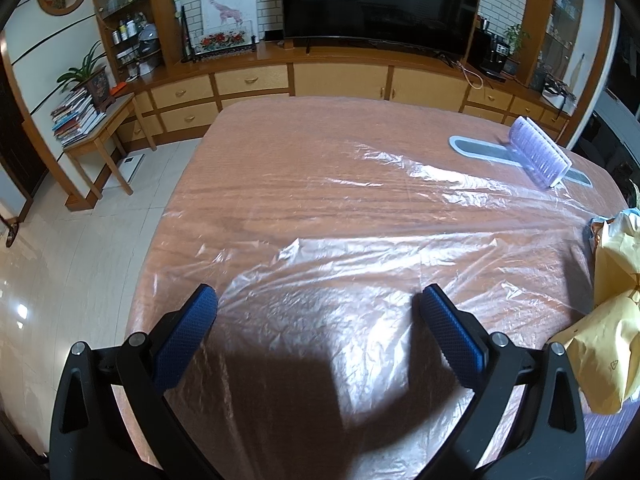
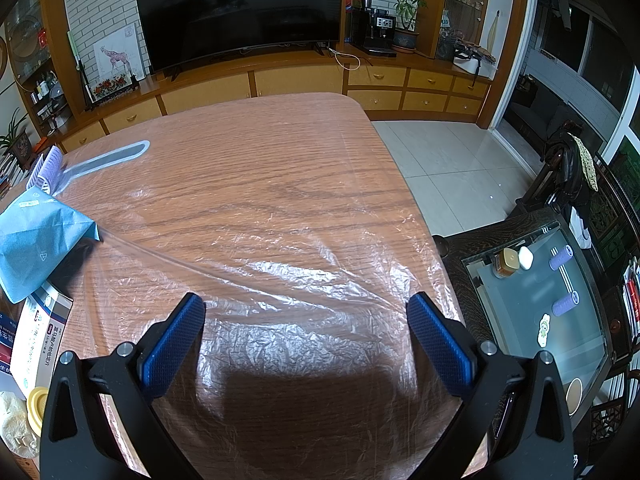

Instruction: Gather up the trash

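- Wood-grain counter (image 1: 320,152) is lying under a crinkled clear plastic sheet (image 1: 360,240), and both tongs are hovering over its near edge
- Left tongs (image 1: 318,300) are standing spread wide, holding nothing; right tongs (image 2: 306,308) are likewise spread and empty
- Trash is sitting between the two views: yellow crumpled paper (image 1: 616,320) is lying at the far right of the left view, just beside the left tongs' right finger
- Blue paper (image 2: 36,236) and a white carton (image 2: 36,344) are lying at the far left of the right view, beside a lavender comb-like tool (image 2: 52,168) further back
- Judging from this, the pile is sitting between the two arms, with the left tongs looking slightly nearer to the yellow paper, so a sideways swing inward is seeming the likely next move
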{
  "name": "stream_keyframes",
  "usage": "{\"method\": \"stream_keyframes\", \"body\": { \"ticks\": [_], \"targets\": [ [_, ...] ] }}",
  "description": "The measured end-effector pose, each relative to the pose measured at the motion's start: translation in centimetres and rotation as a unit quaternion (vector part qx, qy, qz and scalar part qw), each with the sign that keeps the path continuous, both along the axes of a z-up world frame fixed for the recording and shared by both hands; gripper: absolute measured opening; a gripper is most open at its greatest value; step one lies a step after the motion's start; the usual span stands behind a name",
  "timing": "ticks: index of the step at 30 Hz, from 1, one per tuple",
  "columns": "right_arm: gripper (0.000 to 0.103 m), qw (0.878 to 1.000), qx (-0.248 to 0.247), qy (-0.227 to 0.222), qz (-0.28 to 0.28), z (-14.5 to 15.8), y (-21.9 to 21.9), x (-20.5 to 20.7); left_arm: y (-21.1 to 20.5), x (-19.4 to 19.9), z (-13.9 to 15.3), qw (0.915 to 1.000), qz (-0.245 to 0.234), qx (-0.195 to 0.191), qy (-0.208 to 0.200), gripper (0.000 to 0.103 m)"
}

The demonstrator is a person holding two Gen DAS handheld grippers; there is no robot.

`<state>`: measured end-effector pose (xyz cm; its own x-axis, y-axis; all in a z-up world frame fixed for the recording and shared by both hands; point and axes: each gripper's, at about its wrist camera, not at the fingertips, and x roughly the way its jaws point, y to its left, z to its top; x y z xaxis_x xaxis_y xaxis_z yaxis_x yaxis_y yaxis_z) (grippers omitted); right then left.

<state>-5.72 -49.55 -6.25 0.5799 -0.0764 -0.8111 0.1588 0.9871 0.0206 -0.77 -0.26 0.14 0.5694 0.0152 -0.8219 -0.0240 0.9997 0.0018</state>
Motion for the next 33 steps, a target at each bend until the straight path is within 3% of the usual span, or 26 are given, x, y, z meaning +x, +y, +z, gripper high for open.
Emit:
{"method": "stream_keyframes", "body": {
  "ticks": [5, 33],
  "targets": [
    [0.099, 1.000, 0.000, 0.000, 0.000, 0.0, 0.0, 0.0, -0.4, -1.6, 0.2, 0.9999, 0.011, 0.000, -0.003, 0.102],
    [0.099, 1.000, 0.000, 0.000, 0.000, 0.0, 0.0, 0.0, 0.5, -1.6, -0.1, 0.9999, 0.013, -0.001, -0.003, 0.102]
  ]
}}
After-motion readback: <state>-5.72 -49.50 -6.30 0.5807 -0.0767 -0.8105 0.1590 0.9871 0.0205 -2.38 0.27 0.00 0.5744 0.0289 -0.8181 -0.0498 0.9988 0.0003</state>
